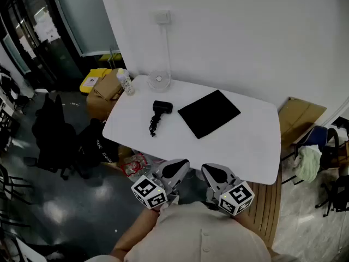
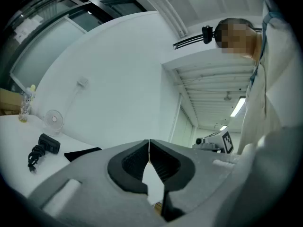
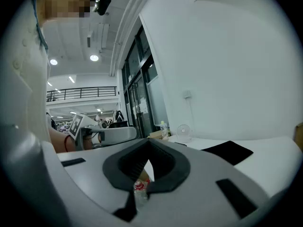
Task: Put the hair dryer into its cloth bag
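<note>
Count: 1 dryer (image 1: 162, 107), 1 bag (image 1: 209, 113), 1 fan (image 1: 158, 81), 1 bottle (image 1: 126, 82). Dryer lies left of bag, apart; long axis approx. far-to-near, head at far end, cord at near end. L gripper (image 2: 149, 148) and R gripper (image 3: 148, 145) are well on near side of bag, both closed tight, empty.

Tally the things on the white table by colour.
Black: 2, the hair dryer and the cloth bag
Pale: 2, the small fan and the bottle
Total: 4
</note>
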A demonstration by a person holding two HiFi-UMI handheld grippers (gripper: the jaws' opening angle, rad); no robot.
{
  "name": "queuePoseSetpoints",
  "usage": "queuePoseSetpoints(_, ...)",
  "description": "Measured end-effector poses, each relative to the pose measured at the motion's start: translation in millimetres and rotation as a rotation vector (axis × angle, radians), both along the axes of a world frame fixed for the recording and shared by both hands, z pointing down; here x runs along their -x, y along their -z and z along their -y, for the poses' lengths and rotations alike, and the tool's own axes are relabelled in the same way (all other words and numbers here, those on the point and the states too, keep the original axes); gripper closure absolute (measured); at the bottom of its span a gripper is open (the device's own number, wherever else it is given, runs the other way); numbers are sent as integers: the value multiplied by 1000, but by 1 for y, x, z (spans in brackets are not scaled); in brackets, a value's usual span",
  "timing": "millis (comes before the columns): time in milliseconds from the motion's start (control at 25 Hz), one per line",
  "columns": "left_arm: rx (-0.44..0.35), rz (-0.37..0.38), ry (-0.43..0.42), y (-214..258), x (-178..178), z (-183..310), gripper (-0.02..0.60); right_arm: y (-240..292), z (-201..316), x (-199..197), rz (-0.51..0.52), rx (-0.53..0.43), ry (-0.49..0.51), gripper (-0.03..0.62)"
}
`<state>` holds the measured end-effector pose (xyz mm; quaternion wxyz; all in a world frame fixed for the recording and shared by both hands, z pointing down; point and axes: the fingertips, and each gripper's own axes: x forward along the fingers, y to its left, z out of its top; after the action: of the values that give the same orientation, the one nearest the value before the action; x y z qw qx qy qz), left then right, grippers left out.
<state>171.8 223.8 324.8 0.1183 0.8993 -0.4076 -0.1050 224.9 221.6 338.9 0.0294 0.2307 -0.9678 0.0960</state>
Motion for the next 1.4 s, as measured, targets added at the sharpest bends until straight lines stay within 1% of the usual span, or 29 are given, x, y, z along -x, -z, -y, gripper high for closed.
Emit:
queuePoseSetpoints(120, 7, -11, 1, -1, -1, 5, 569, -2, 5, -1, -3, -3, 0, 579)
queuePoseSetpoints(480, 8, -3, 17, 0, -7, 11, 569, -2, 11, -6, 6, -8, 25, 579)
queuePoseSetpoints(720, 15, 2, 35, -3, -4, 11, 569, 4, 14, -5, 89, 26, 43, 576)
queuePoseSetpoints(800, 16, -1, 41, -5, 1, 15, 569, 3, 19, -2, 91, 29, 44, 572)
queuePoseSetpoints(1000, 28, -22, 60, -12, 29, 39, 569, -5, 41, 21, 59, 45, 52, 516)
queuePoseSetpoints(1080, 32, -27, 55, -15, 43, 56, 569, -8, 57, 33, 44, 51, 40, 507)
queuePoseSetpoints(1200, 41, -22, 27, -22, 65, 85, 569, -14, 84, 53, 25, 59, 5, 499)
queuePoseSetpoints(1400, 66, -1, -27, -37, 113, 132, 569, -28, 128, 99, 4, 82, -44, 490)
